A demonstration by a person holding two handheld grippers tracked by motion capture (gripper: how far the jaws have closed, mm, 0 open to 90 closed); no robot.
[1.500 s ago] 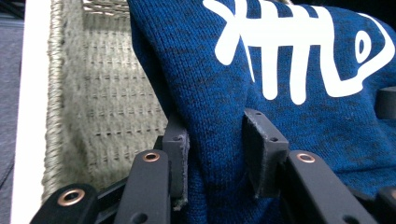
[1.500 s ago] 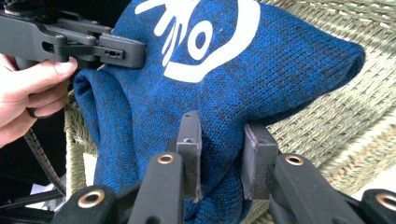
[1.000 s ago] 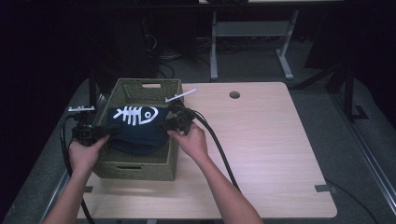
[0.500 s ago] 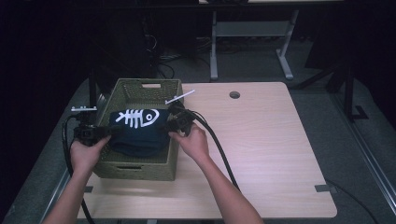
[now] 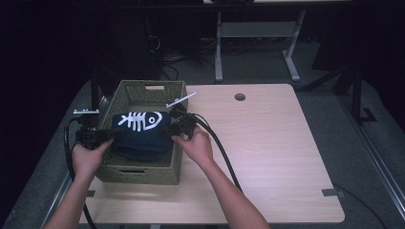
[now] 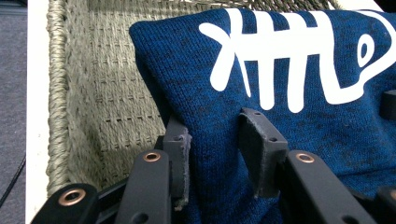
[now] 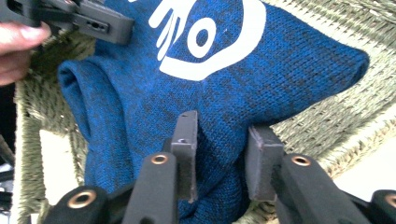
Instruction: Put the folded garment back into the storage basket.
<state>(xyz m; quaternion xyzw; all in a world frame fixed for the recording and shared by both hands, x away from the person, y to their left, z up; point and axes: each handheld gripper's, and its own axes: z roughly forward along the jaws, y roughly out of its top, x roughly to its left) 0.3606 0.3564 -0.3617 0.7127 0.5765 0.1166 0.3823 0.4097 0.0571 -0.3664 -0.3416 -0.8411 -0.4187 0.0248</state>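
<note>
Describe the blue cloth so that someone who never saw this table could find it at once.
On the left part of the wooden table stands a woven green basket. The folded blue knit cloth is over it, gripped by the left gripper and the right gripper. Its white fish-skeleton print sets it apart.

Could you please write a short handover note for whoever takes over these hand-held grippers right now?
Left hand-held gripper: shut on the left edge of the folded blue sweater, the one with the white fish-skeleton print.
Right hand-held gripper: shut on the sweater's right edge.
Position: the sweater hangs between both grippers inside the woven green basket at the left of the table; whether it touches the basket floor cannot be told.
Done: sweater folded and brought into the basket.
Left, probably: settle it on the bottom, open both grippers and withdraw.
</note>
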